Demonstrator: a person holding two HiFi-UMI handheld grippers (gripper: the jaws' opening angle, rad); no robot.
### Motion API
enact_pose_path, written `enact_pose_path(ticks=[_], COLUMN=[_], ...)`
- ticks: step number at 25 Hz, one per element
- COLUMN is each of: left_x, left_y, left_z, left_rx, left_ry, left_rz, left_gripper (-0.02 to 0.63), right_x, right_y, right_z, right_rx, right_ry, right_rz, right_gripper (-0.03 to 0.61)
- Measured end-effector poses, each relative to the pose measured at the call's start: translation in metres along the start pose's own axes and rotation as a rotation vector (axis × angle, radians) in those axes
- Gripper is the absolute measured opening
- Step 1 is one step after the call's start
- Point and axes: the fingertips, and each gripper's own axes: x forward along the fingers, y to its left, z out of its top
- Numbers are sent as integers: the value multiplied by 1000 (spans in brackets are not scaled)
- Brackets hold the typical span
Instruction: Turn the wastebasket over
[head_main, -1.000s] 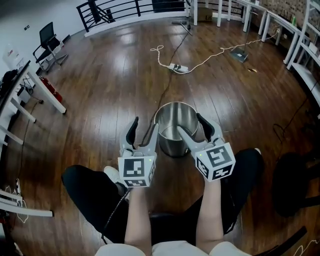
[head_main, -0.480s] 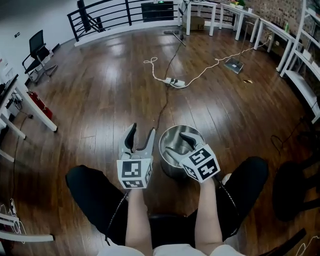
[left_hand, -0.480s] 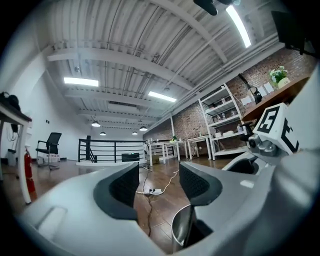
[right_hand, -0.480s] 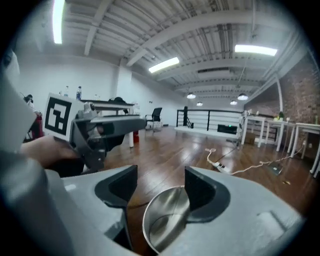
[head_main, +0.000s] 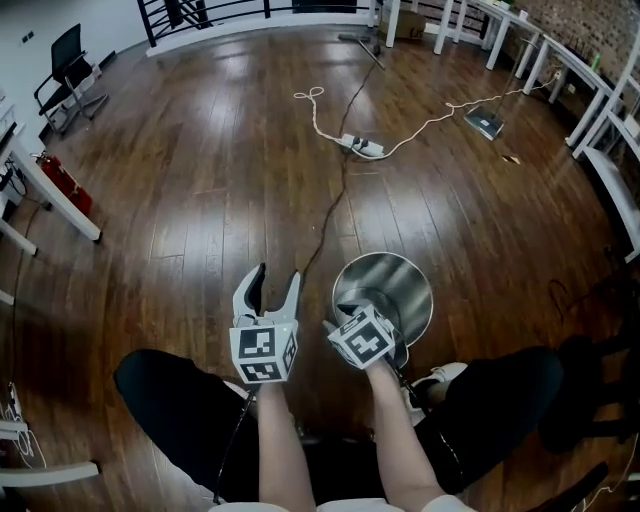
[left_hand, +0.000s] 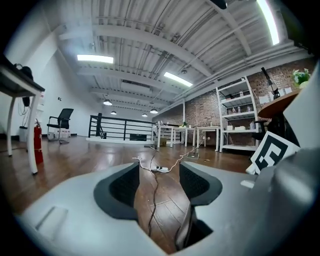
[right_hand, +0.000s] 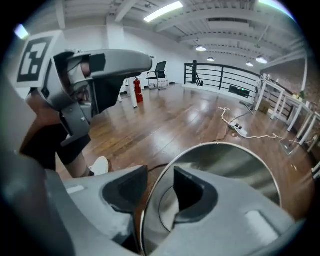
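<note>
The steel wastebasket stands mouth up on the wood floor, just in front of the person's knees. My right gripper points steeply down at its near left rim. In the right gripper view its jaws straddle the wastebasket's thin rim, one pad inside and one outside. The right gripper is closing, and a gap still shows beside the rim. My left gripper hovers open to the basket's left. Nothing lies between the left gripper's jaws except floor and a cable beyond.
A black cable runs from near the basket to a power strip with a white cord. White table legs and a red extinguisher stand at the left, shelving at the right. A white shoe sits below the basket.
My right gripper has dropped and tipped down onto the basket's near rim, and its jaws have narrowed. My left gripper has sunk beside the basket. The basket now appears closer to the person.
</note>
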Motion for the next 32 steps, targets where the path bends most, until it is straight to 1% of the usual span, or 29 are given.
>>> enact_pose_path(ticks=[1,2,5,7,9,12,15,17,19,21,24,26,27,28,29,30,32], left_x=[0,0,-3,-5,-6,-6,-5,-6,-7,-8,-6,-5,-4,-2,1,4,9], left_y=[4,8,20,25,28,33,37,41,44,44,44,46,45,42,38,34,25], left_z=[-3,-5,-11,-14,-15,-14,-12,-12,-15,-22,-32,-35,-37,-40,-43,-47,-55], left_rx=[-9,-16,-31,-43,-50,-53,-56,-58,-61,-63,-59,-63,-66,-67,-66,-65,-64], left_ry=[3,6,14,16,16,8,3,2,6,21,47,60,69,80,91,102,123], left_rz=[7,15,47,60,65,72,80,89,99,102,106,109,106,99,90,79,57], left_gripper=[275,273,272,270,270,268,267,267,265,265,265,264,264,264,264,264,264], right_x=[4,7,11,7,-4,-27,-57,-72,-78,-77,-80,-82,-83,-84,-84,-83,-78], right_y=[-1,-3,-9,-15,-20,-29,-46,-60,-74,-90,-113,-127,-134,-143,-153,-165,-188], right_z=[1,3,2,3,11,31,47,50,46,34,14,0,-11,-25,-40,-56,-92], right_rx=[8,16,52,127,208,254,348,412,479,571,691,761,786,802,808,812,825], right_ry=[6,11,18,-23,-95,-201,-337,-433,-538,-626,-721,-764,-769,-762,-744,-712,-597], right_rz=[-15,-27,-36,-21,20,77,132,177,248,300,337,368,360,322,254,164,-44], right_gripper=[123,107,87,77,58,55,48,38,34,32,34,40,41,44,44,46,69])
